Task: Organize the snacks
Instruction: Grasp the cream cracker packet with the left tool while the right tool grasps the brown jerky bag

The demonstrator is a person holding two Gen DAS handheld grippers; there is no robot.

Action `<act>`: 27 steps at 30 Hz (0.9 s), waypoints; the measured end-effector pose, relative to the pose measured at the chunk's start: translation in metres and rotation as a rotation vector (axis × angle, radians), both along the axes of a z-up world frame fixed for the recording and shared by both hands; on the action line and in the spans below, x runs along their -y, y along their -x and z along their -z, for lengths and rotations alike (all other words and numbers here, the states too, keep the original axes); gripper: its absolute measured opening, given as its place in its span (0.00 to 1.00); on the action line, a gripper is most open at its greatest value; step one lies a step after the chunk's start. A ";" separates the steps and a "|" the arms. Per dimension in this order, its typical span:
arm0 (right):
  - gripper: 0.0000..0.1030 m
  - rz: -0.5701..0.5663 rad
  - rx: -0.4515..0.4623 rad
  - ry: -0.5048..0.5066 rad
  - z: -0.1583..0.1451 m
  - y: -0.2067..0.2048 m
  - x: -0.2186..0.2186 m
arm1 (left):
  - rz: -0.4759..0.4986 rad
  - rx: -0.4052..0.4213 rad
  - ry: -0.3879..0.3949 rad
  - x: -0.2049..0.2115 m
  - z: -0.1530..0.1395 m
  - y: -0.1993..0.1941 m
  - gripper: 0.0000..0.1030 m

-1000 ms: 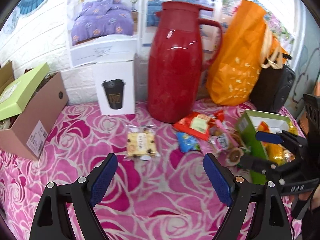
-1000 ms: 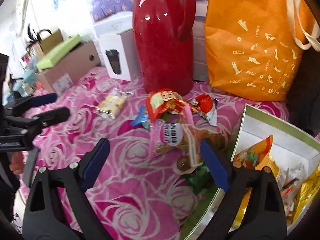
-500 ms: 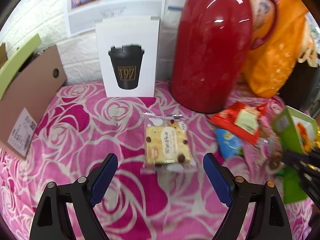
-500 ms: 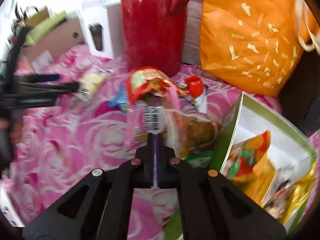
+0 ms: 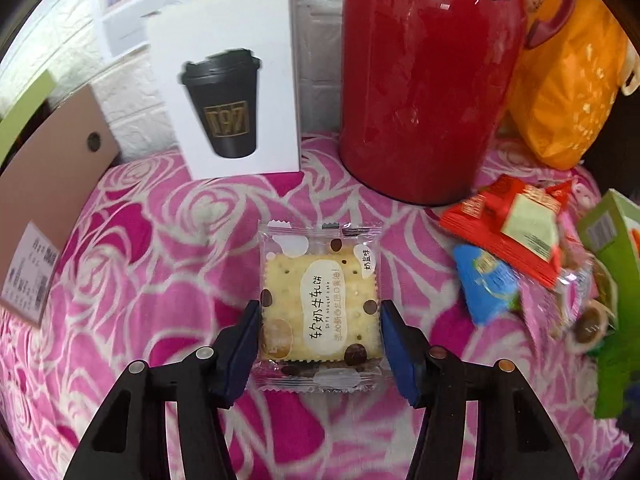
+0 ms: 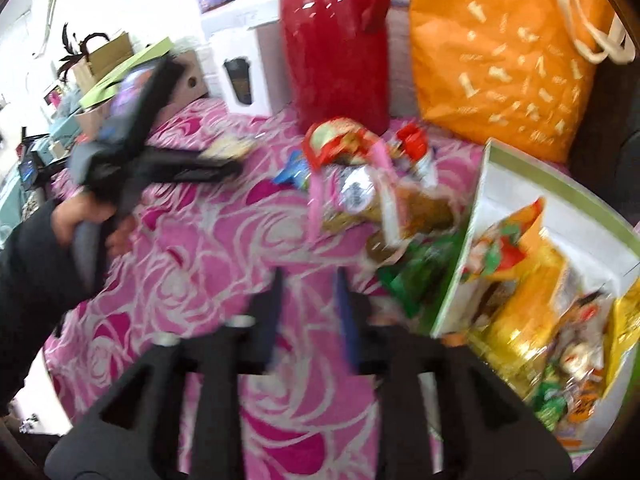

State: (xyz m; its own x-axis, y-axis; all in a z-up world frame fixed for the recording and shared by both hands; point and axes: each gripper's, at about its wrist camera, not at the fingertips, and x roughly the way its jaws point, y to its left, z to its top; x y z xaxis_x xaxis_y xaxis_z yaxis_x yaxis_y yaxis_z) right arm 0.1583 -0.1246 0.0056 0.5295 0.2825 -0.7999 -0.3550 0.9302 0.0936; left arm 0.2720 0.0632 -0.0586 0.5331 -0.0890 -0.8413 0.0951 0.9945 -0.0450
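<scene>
Pink rose-print counter point(image 5: 168, 240), red jug point(image 5: 428, 80) behind. Left hand-held gripper point(image 5: 319, 346), wide apart half a second ago, now clamping the biscuit packet point(image 5: 320, 300) flat on the cloth. Right hand-held gripper point(image 6: 308, 312), pressed together earlier, now slightly parted, empty, beside the snack box point(image 6: 560, 216).

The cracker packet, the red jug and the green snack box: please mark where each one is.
cracker packet point(image 5: 320, 300), left wrist view, on its white label.
red jug point(image 5: 428, 80), left wrist view, on its body.
green snack box point(image 6: 560, 184), right wrist view, on its white inner wall.
</scene>
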 end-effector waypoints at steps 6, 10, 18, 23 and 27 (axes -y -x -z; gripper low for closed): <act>0.50 0.050 0.035 0.122 0.003 -0.045 -0.005 | 0.019 0.070 0.066 -0.016 -0.035 0.064 0.57; 0.48 0.068 0.024 0.331 0.022 -0.066 -0.018 | 0.021 0.072 0.093 -0.020 -0.041 0.088 0.57; 0.06 0.056 -0.016 0.098 0.010 -0.048 0.012 | 0.023 0.029 0.140 -0.026 -0.034 0.105 0.57; 0.05 0.014 -0.014 -0.001 -0.004 -0.010 0.019 | 0.030 0.029 0.136 -0.021 -0.033 0.114 0.57; 0.05 -0.051 -0.049 -0.009 0.003 0.026 0.009 | 0.048 0.024 0.129 -0.013 -0.033 0.123 0.57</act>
